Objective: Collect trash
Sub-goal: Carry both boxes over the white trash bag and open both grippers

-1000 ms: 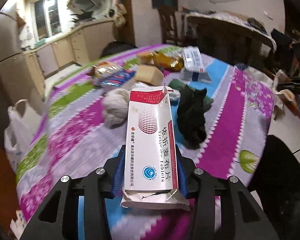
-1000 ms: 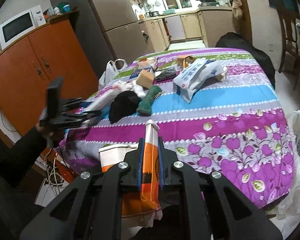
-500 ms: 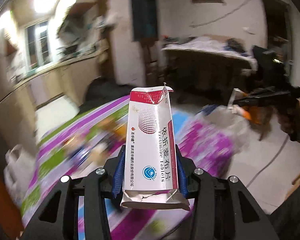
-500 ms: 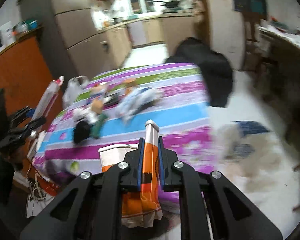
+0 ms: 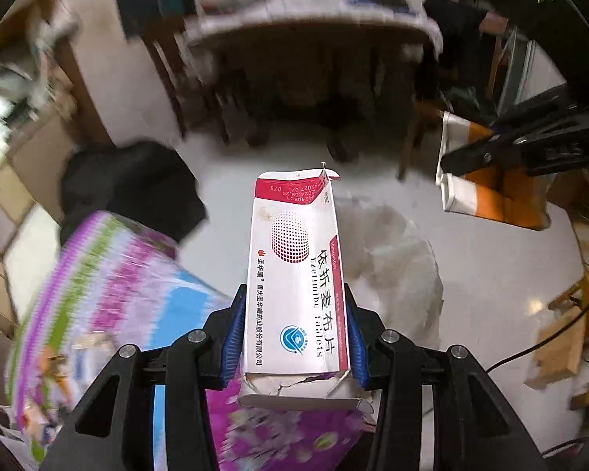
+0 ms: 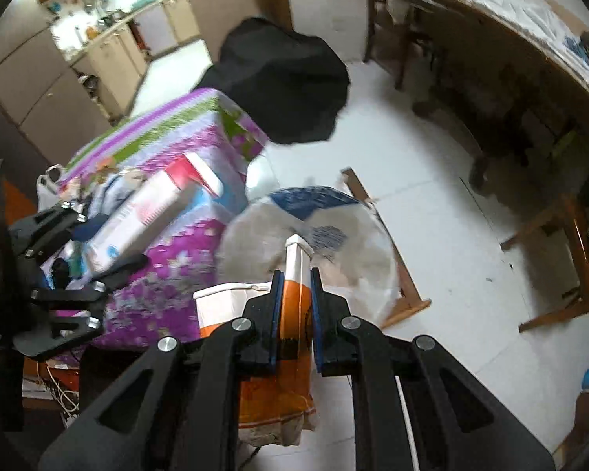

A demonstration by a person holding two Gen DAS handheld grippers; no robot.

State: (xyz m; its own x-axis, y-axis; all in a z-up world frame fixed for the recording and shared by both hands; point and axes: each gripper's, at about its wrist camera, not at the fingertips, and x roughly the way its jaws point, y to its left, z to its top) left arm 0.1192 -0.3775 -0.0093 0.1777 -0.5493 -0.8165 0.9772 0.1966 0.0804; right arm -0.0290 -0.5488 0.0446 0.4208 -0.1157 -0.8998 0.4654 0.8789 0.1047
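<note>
One white tiled floor [image 6: 432, 204] | striped tablecloth [image 6: 169, 137] | bag [image 6: 306, 235], seemingly translucent

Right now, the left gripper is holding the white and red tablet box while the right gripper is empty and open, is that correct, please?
Not quite. The left gripper does hold the white and red tablet box, but the right gripper is not empty: the right wrist view shows it shut on a flattened orange and white carton.

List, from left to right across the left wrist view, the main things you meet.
Striped tablecloth → white and red tablet box in the left hand-held gripper → clear bag on the floor → orange and white carton.
</note>
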